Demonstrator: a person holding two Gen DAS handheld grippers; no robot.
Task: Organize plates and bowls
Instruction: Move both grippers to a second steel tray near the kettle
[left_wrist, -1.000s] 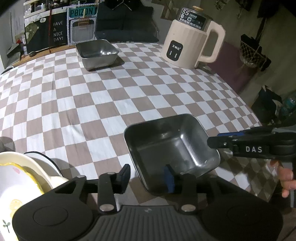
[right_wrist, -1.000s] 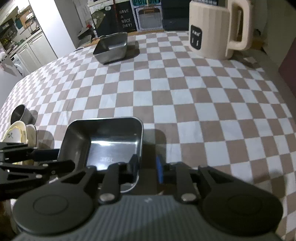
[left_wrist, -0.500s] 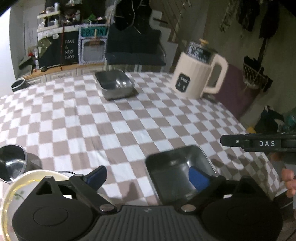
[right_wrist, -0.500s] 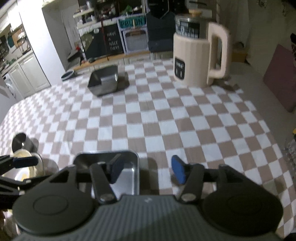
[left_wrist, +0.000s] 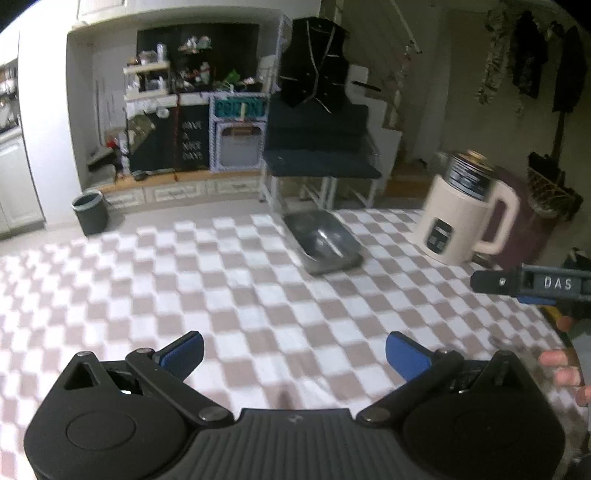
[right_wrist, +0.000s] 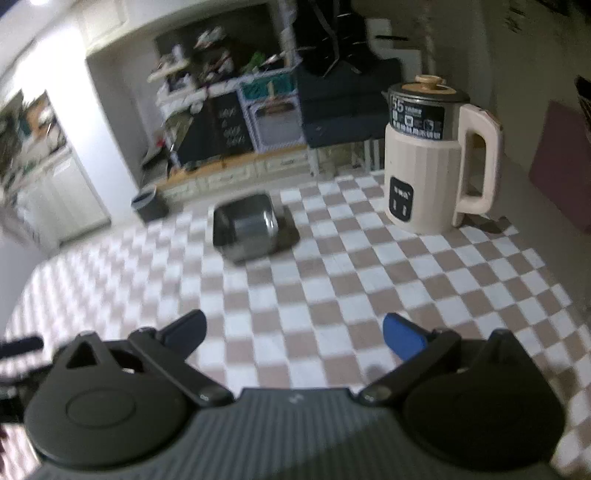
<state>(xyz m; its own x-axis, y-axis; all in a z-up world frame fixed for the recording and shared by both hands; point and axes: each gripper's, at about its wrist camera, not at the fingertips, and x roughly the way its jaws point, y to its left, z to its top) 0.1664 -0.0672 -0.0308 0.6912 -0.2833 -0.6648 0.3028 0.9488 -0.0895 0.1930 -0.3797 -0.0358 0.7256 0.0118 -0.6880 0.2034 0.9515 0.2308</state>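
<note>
Both grippers have let go and lifted off the near metal tray, now out of view.
Left gripper (left_wrist: 294, 350) and right gripper (right_wrist: 294, 332), jaws just opened wide, hold nothing; the far metal tray (right_wrist: 245, 230), somewhat blurred, sits well beyond them beside the kettle (right_wrist: 436, 158).

The left gripper (left_wrist: 294, 352) is built of ribbed black plastic with blue pads (left_wrist: 406, 355); "DAS" is lettered on the right gripper (left_wrist: 532, 284).
</note>
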